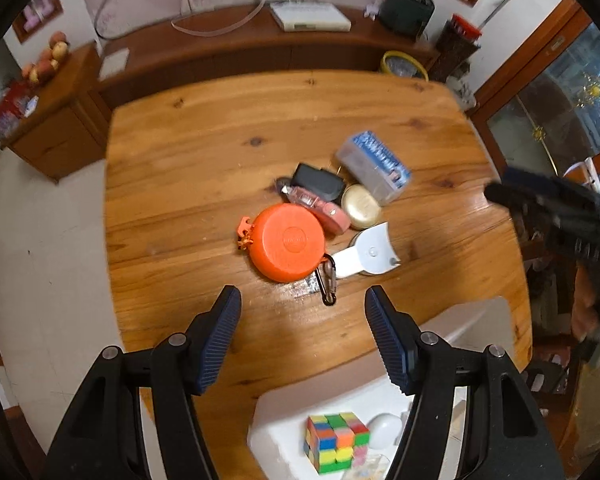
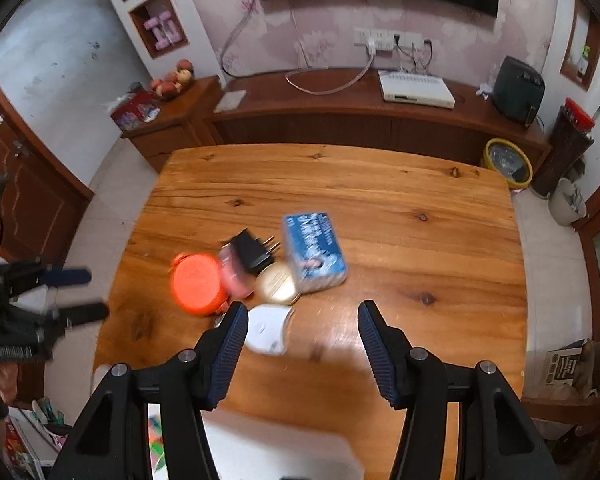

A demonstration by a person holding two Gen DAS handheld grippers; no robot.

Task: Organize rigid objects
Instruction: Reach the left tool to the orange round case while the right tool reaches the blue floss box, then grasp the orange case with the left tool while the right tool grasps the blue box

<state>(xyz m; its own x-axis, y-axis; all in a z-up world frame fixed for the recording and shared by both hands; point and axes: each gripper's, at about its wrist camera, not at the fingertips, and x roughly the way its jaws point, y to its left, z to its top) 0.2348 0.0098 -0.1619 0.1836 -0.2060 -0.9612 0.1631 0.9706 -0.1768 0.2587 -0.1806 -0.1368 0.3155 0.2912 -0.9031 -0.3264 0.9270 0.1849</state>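
Observation:
A cluster of small objects lies mid-table: an orange round case with a carabiner, a pink flat item, a black plug adapter, a gold round tin, a white cat-shaped piece and a blue-printed box. My left gripper hovers open above the table just short of the orange case, nothing between its fingers. My right gripper is open too, near the white piece, with the box and the orange case beyond. A white tray holds a colour cube.
The wooden table has bare surface at the back and left. Behind it runs a low dark cabinet with a white router and cables. The other gripper shows at the right edge of the left wrist view. A yellow-rimmed bin stands on the floor.

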